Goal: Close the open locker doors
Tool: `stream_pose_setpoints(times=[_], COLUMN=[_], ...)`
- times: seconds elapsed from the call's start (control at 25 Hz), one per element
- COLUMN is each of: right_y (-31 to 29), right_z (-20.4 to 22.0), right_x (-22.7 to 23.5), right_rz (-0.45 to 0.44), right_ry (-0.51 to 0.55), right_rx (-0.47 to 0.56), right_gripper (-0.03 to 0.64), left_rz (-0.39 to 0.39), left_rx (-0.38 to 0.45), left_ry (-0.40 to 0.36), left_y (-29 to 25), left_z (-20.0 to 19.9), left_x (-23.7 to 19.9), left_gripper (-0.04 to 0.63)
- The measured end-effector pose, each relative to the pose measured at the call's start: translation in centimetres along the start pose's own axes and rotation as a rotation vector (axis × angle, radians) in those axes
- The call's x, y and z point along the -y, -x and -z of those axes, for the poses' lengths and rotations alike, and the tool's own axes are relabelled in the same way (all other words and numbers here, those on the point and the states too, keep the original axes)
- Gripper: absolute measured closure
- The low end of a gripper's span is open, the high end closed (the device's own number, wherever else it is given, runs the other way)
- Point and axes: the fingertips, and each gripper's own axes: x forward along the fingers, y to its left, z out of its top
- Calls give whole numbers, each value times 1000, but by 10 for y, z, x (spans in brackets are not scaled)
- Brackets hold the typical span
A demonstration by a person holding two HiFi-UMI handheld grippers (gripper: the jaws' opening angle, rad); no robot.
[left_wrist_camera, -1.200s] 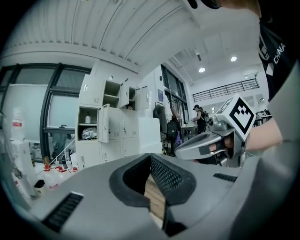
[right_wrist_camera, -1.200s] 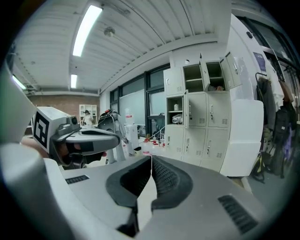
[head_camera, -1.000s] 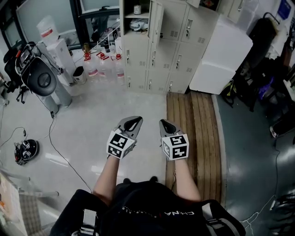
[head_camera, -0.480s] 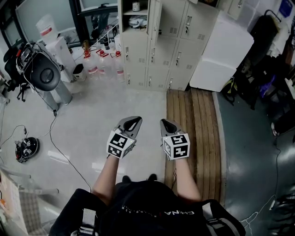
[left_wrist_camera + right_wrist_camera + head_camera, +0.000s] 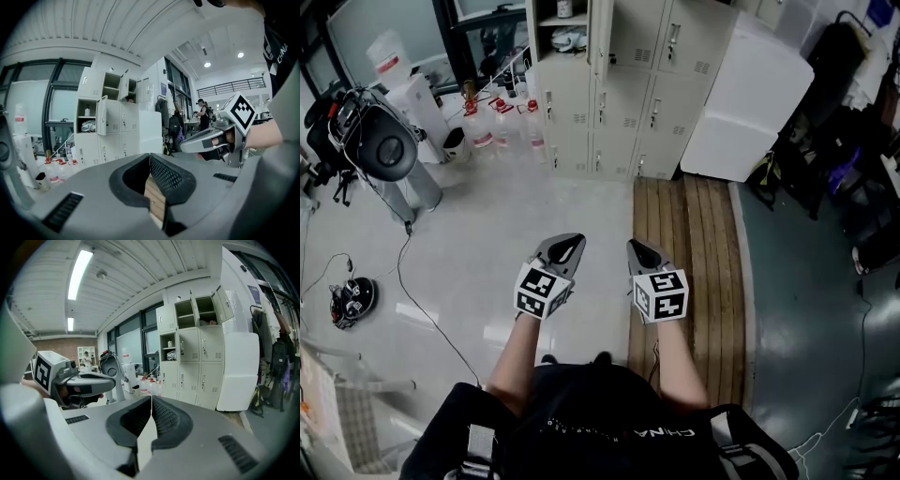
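A block of cream lockers [image 5: 619, 84] stands far ahead, across the floor. One left compartment [image 5: 565, 37] is open, its door [image 5: 600, 42] swung out. In the right gripper view, upper doors [image 5: 219, 305] also hang open above the shelf compartment [image 5: 169, 350]. The left gripper view shows the same swung door [image 5: 101, 116]. My left gripper [image 5: 567, 248] and right gripper [image 5: 639, 251] are held side by side at waist height and point toward the lockers, well short of them. Both are shut with nothing between the jaws, as seen on the left gripper [image 5: 150, 157] and the right gripper [image 5: 151, 399].
A large white cabinet [image 5: 745, 103] stands against the lockers' right side. A strip of wooden planks [image 5: 689, 253] runs along the floor under my right hand. Water bottles [image 5: 502, 127] and a black round machine [image 5: 380, 150] stand at the left, and dark bags [image 5: 844, 112] at the right.
The lockers sit slightly higher and further left in the head view as the person steps. Both grippers stay shut, side by side, in the same spot in the picture.
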Motion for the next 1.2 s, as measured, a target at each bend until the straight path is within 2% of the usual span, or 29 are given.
stream_pose_setpoints(times=[0.28,0.56,0.72,1.2], right_y=[2,-19,-43,-159], right_z=[5,4,2,-50], right_x=[28,38,41,51], right_rz=[-24,-35,-23,41], right_ry=[-35,-58,-53,-72], right_rx=[8,5,-6,-25], right_gripper=[584,584,584,584], left_rz=[-8,-34,-27,37], left_rx=[-28,-19,-12,-20], left_ry=[-5,38,93,89], left_y=[-20,-33,-47,-102], left_z=[6,11,18,5], left_x=[21,-3,-30,-150], left_gripper=[574,574,574,574])
